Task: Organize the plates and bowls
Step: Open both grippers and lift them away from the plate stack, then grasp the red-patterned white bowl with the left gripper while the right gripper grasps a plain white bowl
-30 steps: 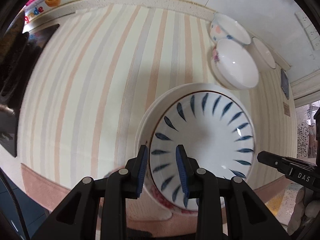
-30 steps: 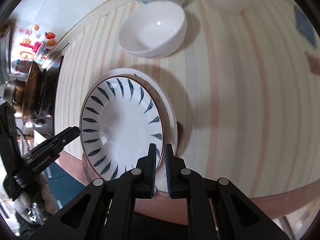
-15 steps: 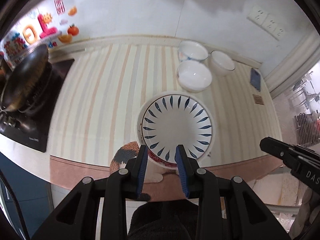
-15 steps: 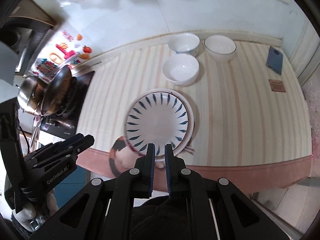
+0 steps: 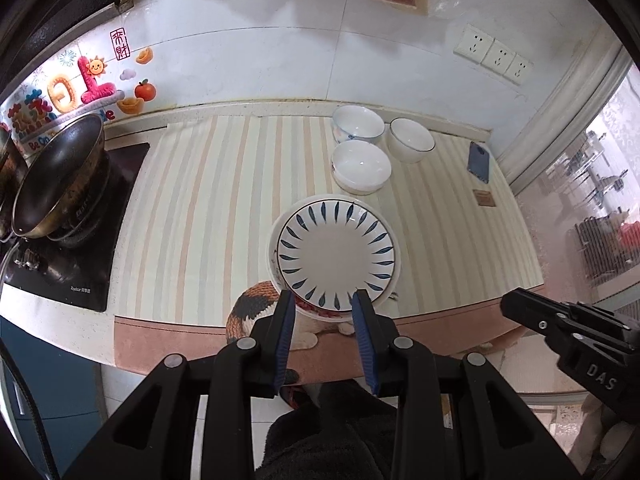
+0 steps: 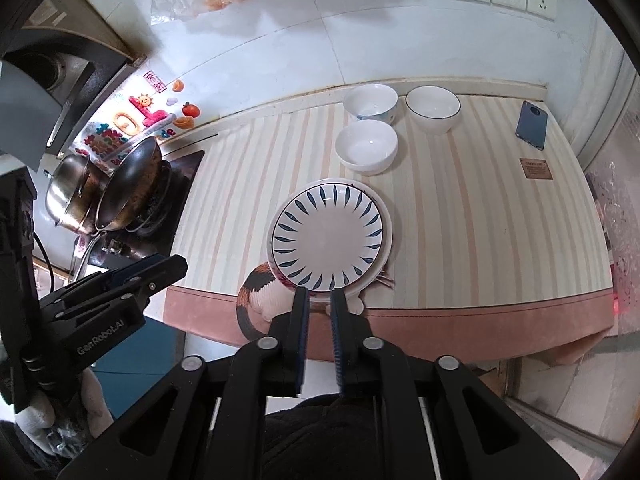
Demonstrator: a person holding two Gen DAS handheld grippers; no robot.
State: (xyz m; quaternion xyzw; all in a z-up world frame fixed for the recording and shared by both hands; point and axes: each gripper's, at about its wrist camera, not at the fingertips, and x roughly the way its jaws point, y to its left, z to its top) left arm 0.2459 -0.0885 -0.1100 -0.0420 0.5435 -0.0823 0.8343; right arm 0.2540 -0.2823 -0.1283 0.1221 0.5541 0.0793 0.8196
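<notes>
- We see the striped counter (image 5: pixel 192 208) carrying the stacked plates (image 5: pixel 336 252) near its front edge.
- Three bowls (image 5: pixel 361 164) cluster at one o'clock of the stack.
- Our left gripper (image 5: pixel 325 300) hangs wide and empty; our right gripper (image 6: pixel 319 300) hangs narrow, gripping nothing.

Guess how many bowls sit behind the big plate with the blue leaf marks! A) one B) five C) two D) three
D: behind the blue-patterned plate stand three bowls: a plain white bowl nearest it, a bowl with blue marks on its side by the wall, and a dark-rimmed bowl to the right of that.
</notes>
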